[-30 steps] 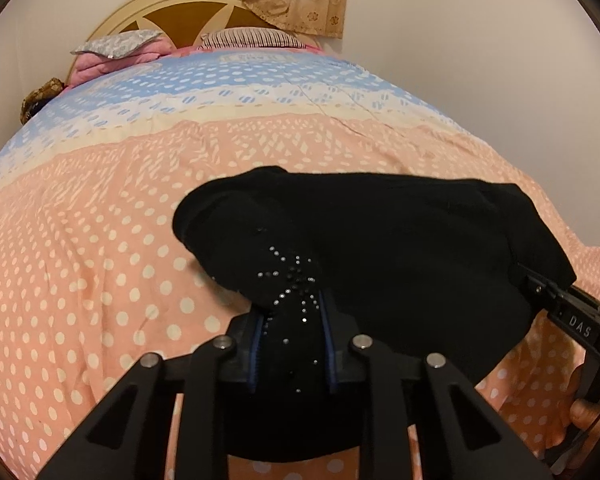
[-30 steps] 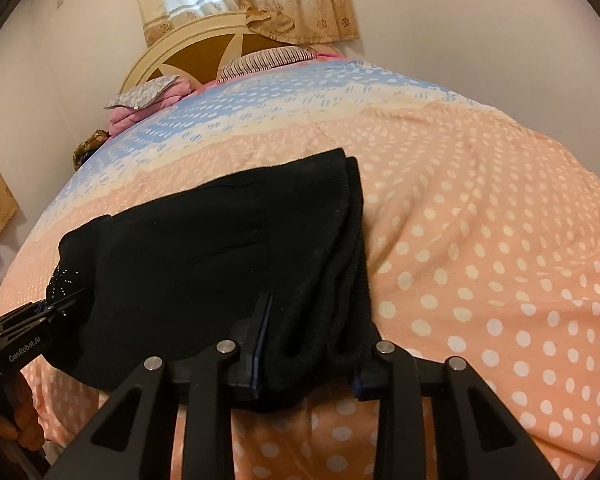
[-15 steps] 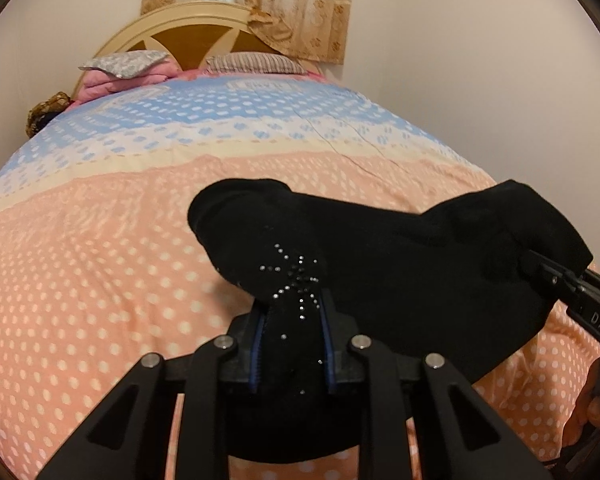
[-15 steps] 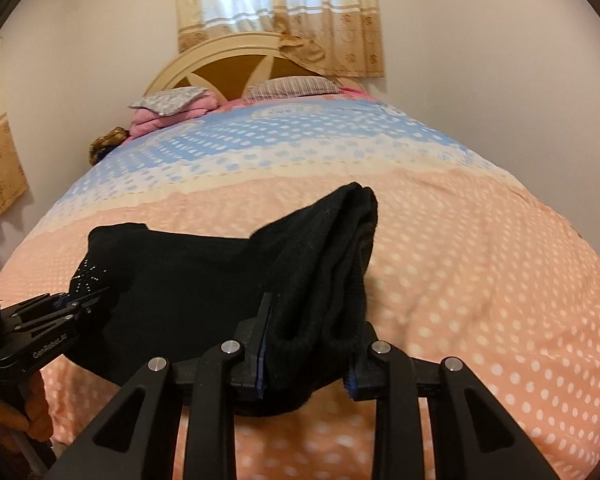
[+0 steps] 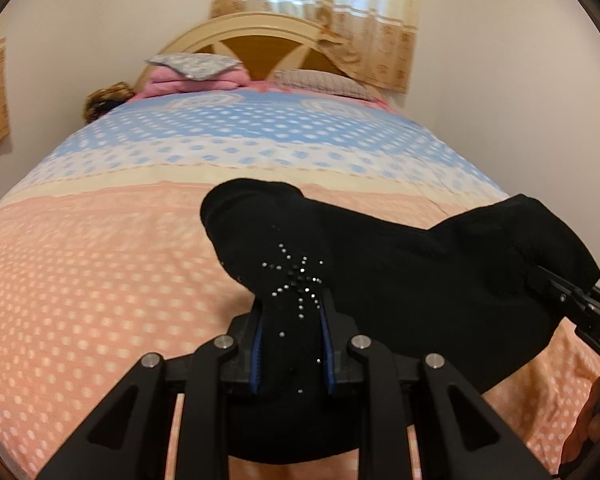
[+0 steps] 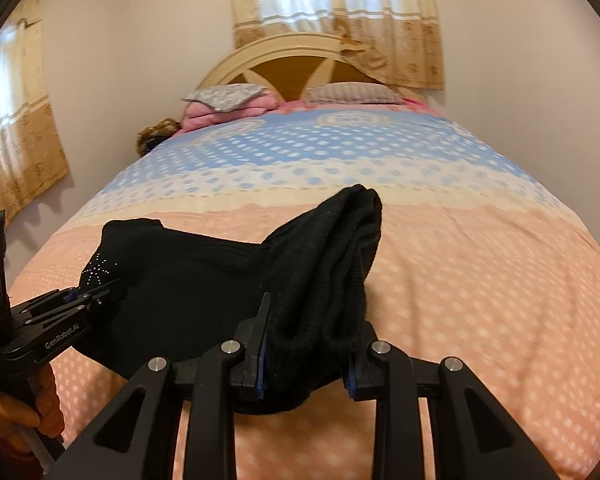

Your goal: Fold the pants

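Pants [image 5: 400, 280], black and already doubled over, are hanging in the air between two tools above the near, peach-dotted end of the bed [image 5: 100, 280]. The left tool [image 5: 290, 344] is clamping the corner that carries a small starburst of rhinestones [image 5: 296, 276], its blue-edged pads pressing the cloth from both sides. The right tool [image 6: 306, 354] is pinching a thick bunched edge of several knit layers, so its jaws are standing somewhat wider, yet they too are closed on fabric. Gripping two opposite corners is keeping the cloth stretched into a shallow sling between the hands, which, judging by the task, is meant to let the near edge be carried over toward the far part of the bed for the next fold without the layers slipping apart. A slack middle is sagging toward the bedspread; whether it is touching I cannot tell.

Counting what is showing: one pair of pants, two tools, one hand [image 6: 24, 412] visible on the left tool's handle, two pillows [image 6: 352, 94] at the headboard [image 6: 284, 64], one folded pink blanket [image 6: 224, 114], and two curtained windows [image 6: 332, 16].
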A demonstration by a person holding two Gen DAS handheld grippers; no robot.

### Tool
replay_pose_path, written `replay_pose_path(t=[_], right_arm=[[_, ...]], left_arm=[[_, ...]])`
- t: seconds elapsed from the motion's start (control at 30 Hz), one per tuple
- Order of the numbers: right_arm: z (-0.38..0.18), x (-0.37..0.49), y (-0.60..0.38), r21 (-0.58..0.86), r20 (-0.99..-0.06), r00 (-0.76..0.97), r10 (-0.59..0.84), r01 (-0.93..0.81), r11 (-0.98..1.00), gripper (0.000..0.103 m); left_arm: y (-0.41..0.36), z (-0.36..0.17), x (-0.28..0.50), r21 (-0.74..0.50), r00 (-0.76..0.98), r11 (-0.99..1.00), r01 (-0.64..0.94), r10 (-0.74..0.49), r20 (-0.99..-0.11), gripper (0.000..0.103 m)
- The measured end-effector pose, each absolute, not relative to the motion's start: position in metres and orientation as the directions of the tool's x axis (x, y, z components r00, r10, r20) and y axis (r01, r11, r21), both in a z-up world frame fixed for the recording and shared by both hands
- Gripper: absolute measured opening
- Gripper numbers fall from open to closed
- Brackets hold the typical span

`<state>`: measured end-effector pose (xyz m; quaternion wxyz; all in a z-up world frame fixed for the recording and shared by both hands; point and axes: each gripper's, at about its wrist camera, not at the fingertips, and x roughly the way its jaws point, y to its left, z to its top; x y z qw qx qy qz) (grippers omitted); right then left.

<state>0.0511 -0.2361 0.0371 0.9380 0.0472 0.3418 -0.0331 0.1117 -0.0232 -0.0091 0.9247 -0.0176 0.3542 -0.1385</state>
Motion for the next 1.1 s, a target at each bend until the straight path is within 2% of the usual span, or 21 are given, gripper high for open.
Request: replay_pose_path(t=[0.7, 0.87, 1.1], right_arm=[[0.014, 0.183, -0.085, 0.105, -0.623, 0.751, 0.221, -0.199, 0.974, 0.029], [0.007, 0.205, -0.067, 0.124, -0.625, 0.739, 0.25, -0.222, 0.967, 0.029], [0.013, 0.207, -0.064, 0.105, -0.609, 0.754, 0.245, -0.229, 0.968, 0.029]], left_arm=[[0.107, -0.02, 0.17, -0.056, 0.768, 0.992, -0.11, 0.049, -0.639, 0.024], [0.12, -0.019, 0.182, -0.039, 0.77, 0.99, -0.135, 0.08, -0.633, 0.024], [0.126, -0.023, 0.187, -0.05, 0.767, 0.992, -0.115, 0.056, -0.639, 0.024]])
